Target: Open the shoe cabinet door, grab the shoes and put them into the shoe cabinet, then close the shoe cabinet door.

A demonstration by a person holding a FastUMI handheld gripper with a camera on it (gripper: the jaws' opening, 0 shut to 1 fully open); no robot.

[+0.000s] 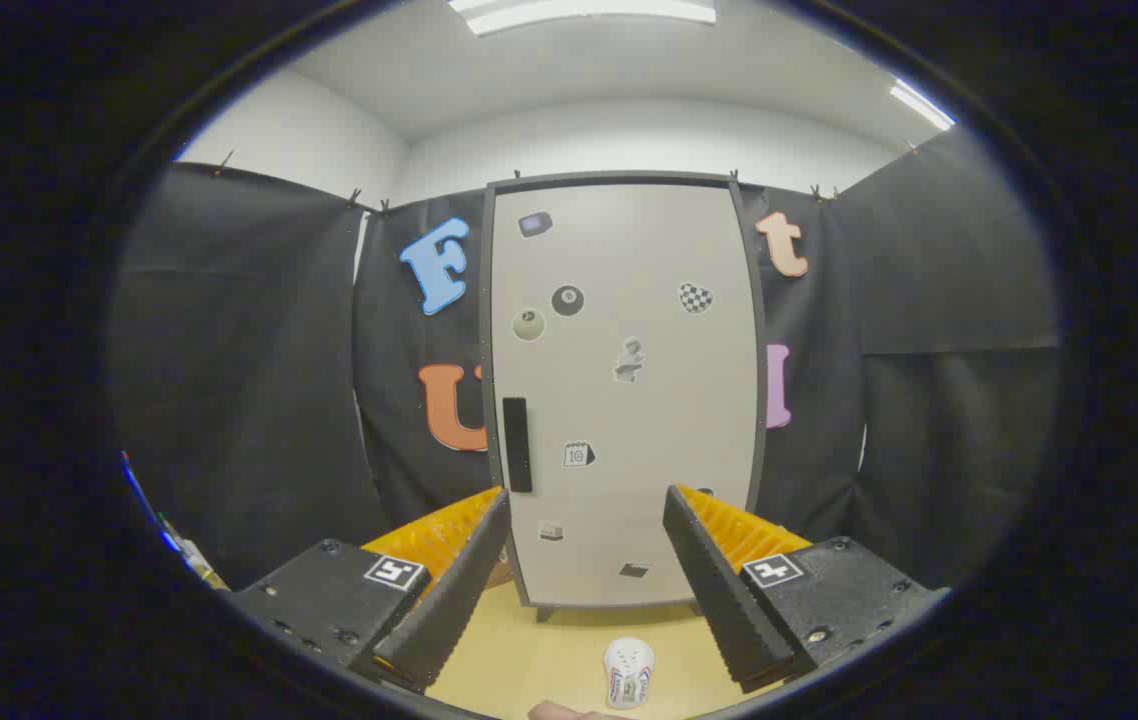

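Shoe cabinet [624, 390], tall pale-grey w/ dark frame & stickers, is standing door-closed centre frame; small white shoe [628, 672] is lying bottom centre; we're holding gripper [586, 510] fingers spread, gripping nothing.

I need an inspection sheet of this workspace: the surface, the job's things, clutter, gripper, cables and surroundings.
Surface: pale wooden floor, bare between the fingers.
Job's things: cabinet upright ahead, door shut, dark handle near its left edge, stickers on the door; white shoe on the floor between the fingers, toe towards the cabinet.
Clutter: nothing seen.
Gripper: gripper open, fingers apart, holding nothing, aimed at the door.
Cables: nothing seen.
Surroundings: black cloth around the cabinet, white walls and ceiling lights above.
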